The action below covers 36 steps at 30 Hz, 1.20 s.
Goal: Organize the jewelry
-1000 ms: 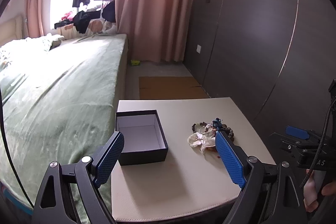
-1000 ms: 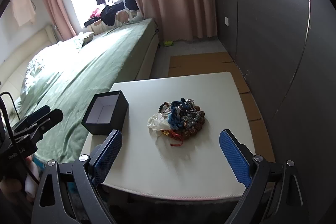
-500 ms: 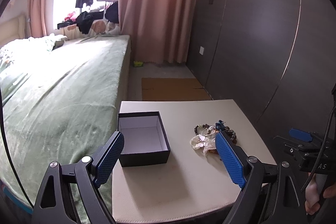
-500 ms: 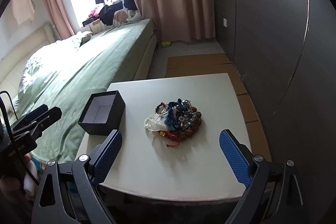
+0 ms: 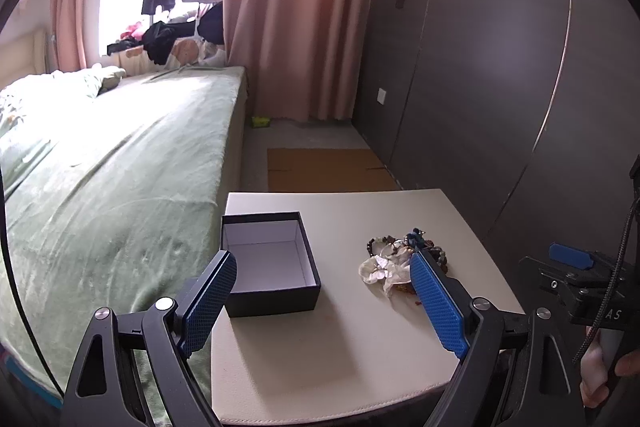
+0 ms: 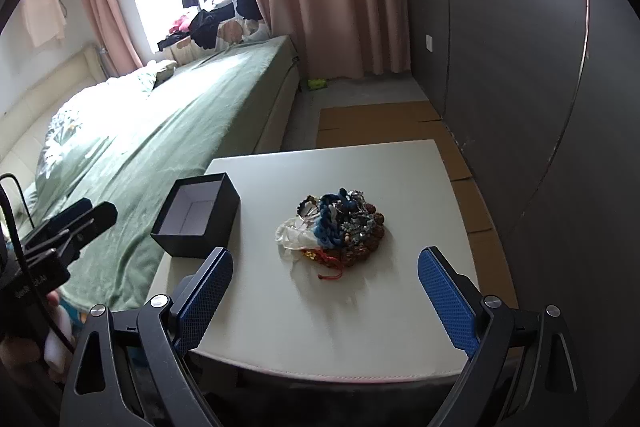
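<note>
A tangled heap of jewelry lies mid-table beside an open black box — white-lined and bare inside — near the edge by a green-covered bed. The left gripper and right gripper hover above the table's near edge, jaws spread wide, grasping nothing.

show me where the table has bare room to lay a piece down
The near strip of the table, between the jewelry pile and the front edge, is bare. So are the far strip behind the pile and black box, the gap between them, and the right side past the pile. Only the pile itself is crowded.
</note>
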### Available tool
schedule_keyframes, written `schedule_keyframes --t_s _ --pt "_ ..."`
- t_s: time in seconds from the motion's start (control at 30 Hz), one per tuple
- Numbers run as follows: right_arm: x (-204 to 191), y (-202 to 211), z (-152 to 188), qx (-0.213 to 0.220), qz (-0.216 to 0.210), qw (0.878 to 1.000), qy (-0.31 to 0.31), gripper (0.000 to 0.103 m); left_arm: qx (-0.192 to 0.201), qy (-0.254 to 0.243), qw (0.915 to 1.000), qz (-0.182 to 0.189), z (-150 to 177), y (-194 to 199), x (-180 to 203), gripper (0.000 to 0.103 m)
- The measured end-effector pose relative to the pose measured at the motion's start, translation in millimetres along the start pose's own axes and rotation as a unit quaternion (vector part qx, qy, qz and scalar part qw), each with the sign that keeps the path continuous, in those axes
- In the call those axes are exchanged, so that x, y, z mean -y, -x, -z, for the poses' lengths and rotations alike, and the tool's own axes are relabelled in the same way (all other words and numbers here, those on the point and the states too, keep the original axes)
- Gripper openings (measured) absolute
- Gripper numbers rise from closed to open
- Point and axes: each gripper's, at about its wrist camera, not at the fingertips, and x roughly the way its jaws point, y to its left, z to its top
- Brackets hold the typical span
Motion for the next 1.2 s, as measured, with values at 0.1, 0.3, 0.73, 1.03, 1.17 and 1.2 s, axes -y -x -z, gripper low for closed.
schedule_keyframes --t_s 0.1,0.3,0.73,1.03,1.17,1.2 --pt "0 -2 0 -0.003 0.003 1.000 0.001 0.094 0.001 -0.002 1.0000 0.000 0 1 1 0.089" --pt "0 1 -1 -0.001 0.004 1.000 0.003 0.094 0.000 0.001 1.0000 0.001 0 1 0 0.089" --pt "1 2 -2 -0.001 0.002 1.000 -0.001 0.094 0.000 0.001 1.0000 0.001 0 0 0 0.089" --pt "2 4 -6 -0.001 -0.005 1.000 -0.007 0.094 -0.001 0.002 1.0000 0.003 0 -3 1 0.089" --pt "9 3 -9 -0.002 -0.007 1.000 -0.024 0.094 -0.004 0.003 1.0000 0.005 -1 -8 4 0.089" --pt "12 2 -10 -0.002 -0.008 0.999 -0.032 0.094 -0.005 0.001 1.0000 0.005 -1 -10 6 0.089"
